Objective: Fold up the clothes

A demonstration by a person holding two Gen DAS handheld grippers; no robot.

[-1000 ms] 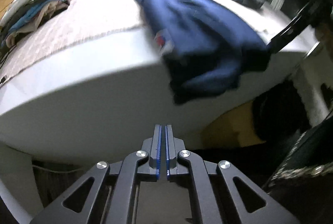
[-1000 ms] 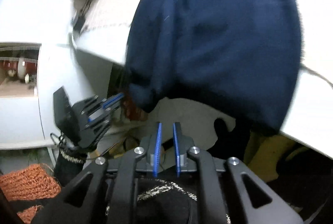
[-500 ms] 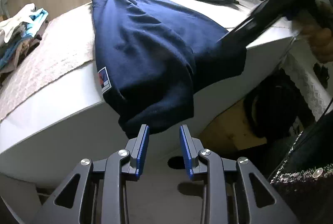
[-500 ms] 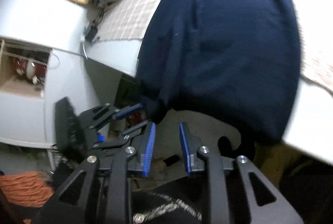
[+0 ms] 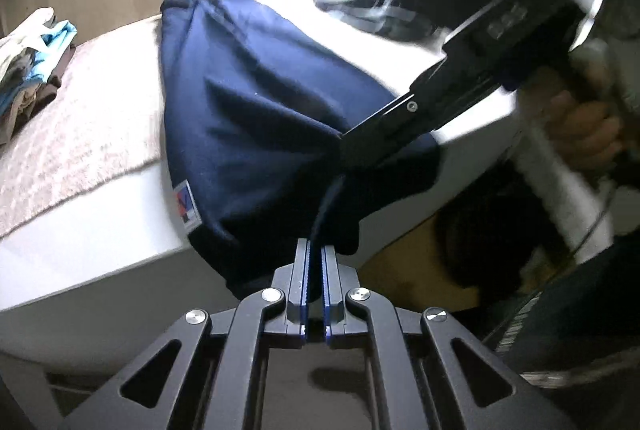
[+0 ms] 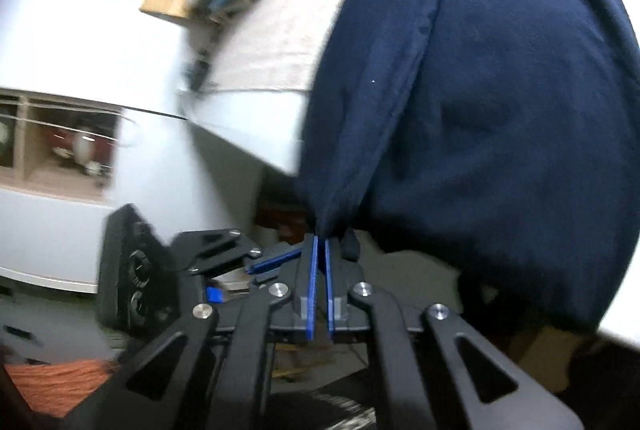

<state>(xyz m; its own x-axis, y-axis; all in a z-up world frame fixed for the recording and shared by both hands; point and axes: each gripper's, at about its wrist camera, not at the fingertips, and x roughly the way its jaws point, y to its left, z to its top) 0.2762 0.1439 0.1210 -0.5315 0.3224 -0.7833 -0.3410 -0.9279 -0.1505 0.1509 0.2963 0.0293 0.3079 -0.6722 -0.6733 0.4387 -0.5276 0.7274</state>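
Currently my left gripper has its blue-lined jaws drawn to a narrow slit, and the lower hem of the navy sweatshirt runs down into that slit, so I read it as clamped on the fabric. My right gripper shows the same state in its own view: jaws nearly together, with a gathered fold of the navy sweatshirt pinched at the tips and pulled into taut creases above them.

In the left wrist view, the right gripper reaches in from the upper right and meets the sweatshirt at its right edge, held by a hand at the frame's right side. In the right wrist view, the left gripper lies just beside my right fingertips, to their left.

The sweatshirt lies spread over the white table, with its lower part hanging over the near edge. A small red, white and blue label sits on its left hem. A beige textured cloth covers the table to the left of the garment. A pile of folded clothes rests at the far left of that cloth. Dark garments lie on the far side of the table; they are blurred. An orange knitted item shows at lower left of the right wrist view.
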